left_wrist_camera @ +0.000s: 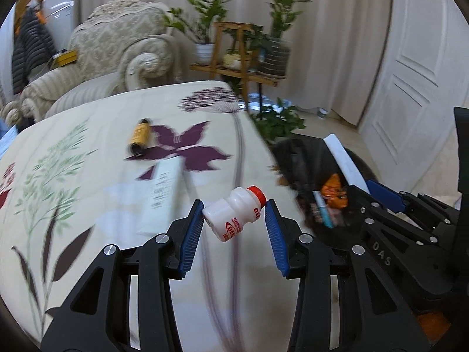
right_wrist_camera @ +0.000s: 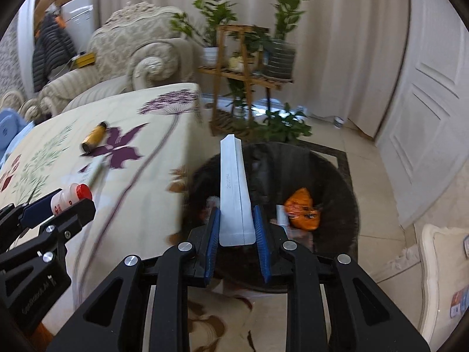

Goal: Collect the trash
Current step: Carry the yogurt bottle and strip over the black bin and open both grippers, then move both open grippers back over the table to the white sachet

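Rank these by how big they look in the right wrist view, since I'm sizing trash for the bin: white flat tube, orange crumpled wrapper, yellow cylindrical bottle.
1. White flat tube, though it is nearest the camera.
2. Orange crumpled wrapper.
3. Yellow cylindrical bottle, farthest away, so its true size is unsure.

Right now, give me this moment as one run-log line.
left gripper: shut on yogurt bottle, over table | right gripper: shut on white tube, above trash bin | remaining: brown bottle, white box

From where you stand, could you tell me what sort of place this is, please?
Most likely a home living room: an ornate upholstered armchair, potted plants on a wooden stand before long curtains, and a table with a floral tablecloth.
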